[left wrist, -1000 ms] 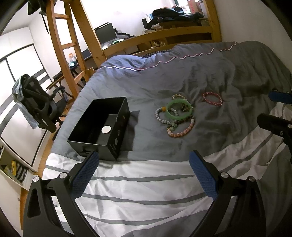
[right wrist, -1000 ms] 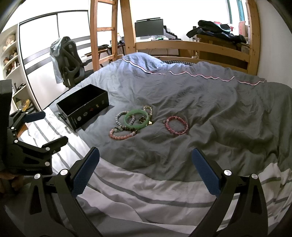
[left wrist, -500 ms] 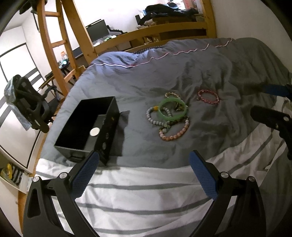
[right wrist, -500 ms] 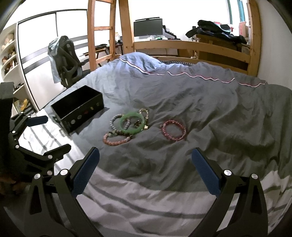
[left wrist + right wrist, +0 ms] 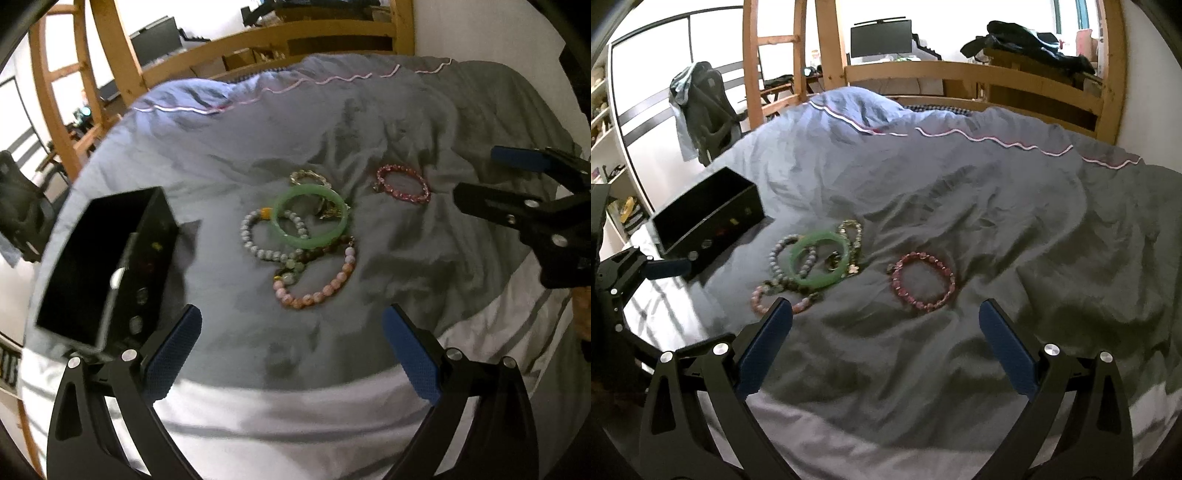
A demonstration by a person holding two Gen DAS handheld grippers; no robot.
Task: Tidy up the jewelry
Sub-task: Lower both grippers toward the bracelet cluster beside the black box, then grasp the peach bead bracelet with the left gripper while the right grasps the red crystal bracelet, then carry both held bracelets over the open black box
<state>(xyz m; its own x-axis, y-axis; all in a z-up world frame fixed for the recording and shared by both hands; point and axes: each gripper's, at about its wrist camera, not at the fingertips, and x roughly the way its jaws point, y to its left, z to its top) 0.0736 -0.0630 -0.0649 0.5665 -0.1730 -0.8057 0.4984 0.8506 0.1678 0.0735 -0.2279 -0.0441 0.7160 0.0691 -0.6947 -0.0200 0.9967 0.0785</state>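
Rumpled grey duvet (image 5: 997, 206) covers the bed, with wooden bunk rails (image 5: 979, 74) behind it. Ahead and to the left of the left tongs (image 5: 291, 352) sits a black box (image 5: 99, 266), rectangular, open on top; its inside is too dark to tell what's in there, only small round dots showing on the near wall. Straight ahead of those tongs is a heap of bracelets: a smooth green bangle (image 5: 310, 216) lying on top of a grey bead string (image 5: 258, 243), with a pink bead one (image 5: 317, 288) nearest. A dark red beaded bracelet (image 5: 923, 280) lies on its own, just ahead of the right tongs (image 5: 886, 347). Both tongs are spread wide, blue textured pads (image 5: 764, 350) holding nothing.
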